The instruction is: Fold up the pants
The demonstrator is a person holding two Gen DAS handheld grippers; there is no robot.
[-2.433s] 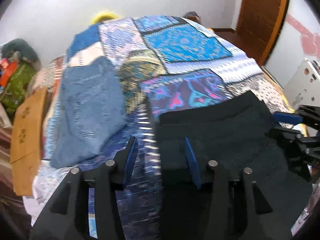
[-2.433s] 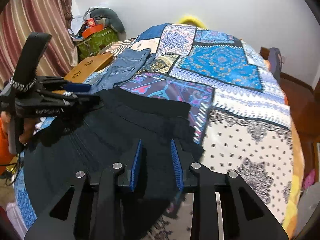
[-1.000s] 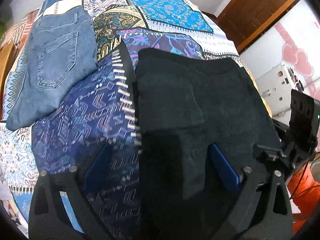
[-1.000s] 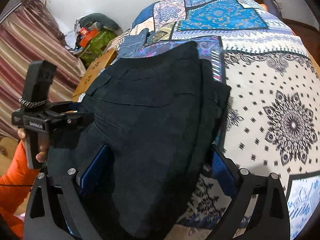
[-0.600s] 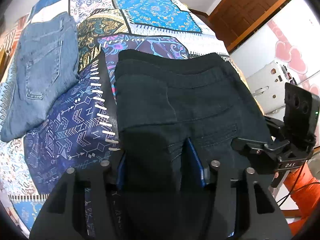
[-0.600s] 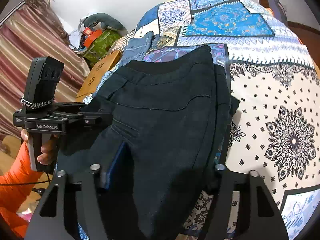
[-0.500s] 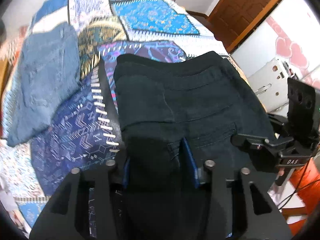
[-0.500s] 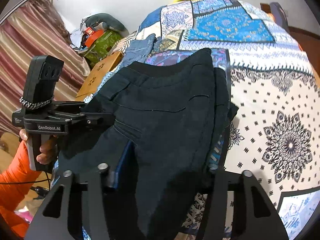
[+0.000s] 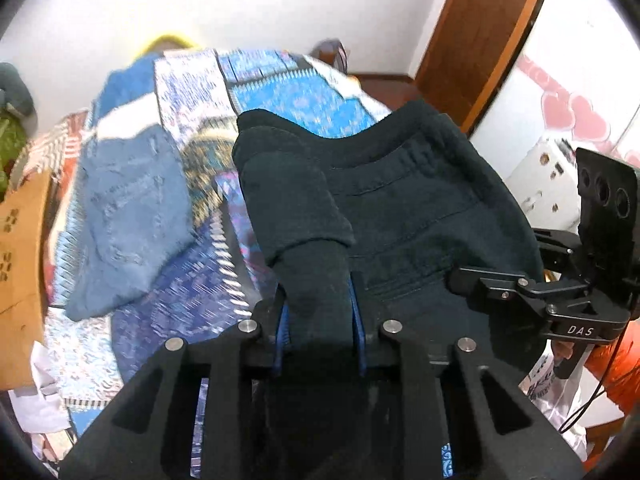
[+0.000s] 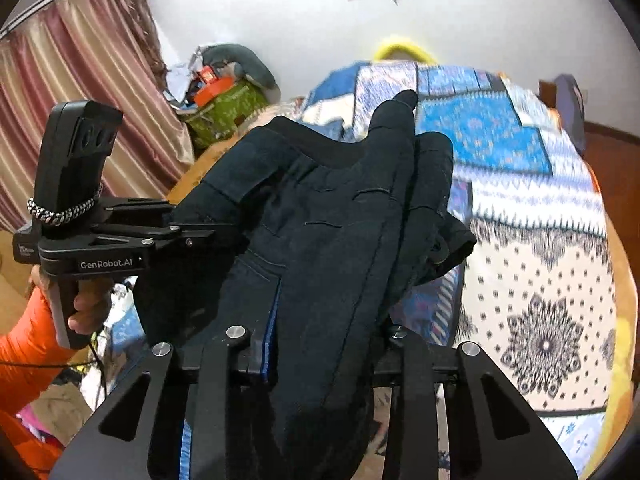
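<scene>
1. Two tools grip the one pair of black pants (image 9: 400, 208), which is bunched and raised off the bed (image 9: 280, 96) in the middle of both views.
2. The left tool (image 9: 320, 312), at the bottom centre of the left view, has its blue pads (image 9: 282, 332) pinching a thick fold of the black cloth; its jaws are narrow and closing on that fold.
3. The right tool (image 10: 324, 340), at the bottom centre of the right view, likewise has a wad of the pants between its jaws, which are closing on it; one blue pad shows, the other is hidden by cloth.
4. In the left view, folded jeans (image 9: 132, 216) lie on the patterned bedspread at left centre, apart from the pants.
5. A hand (image 10: 86, 308) with an orange sleeve (image 10: 24, 360) holds the left tool's handle at the lower left of the right view.
</scene>
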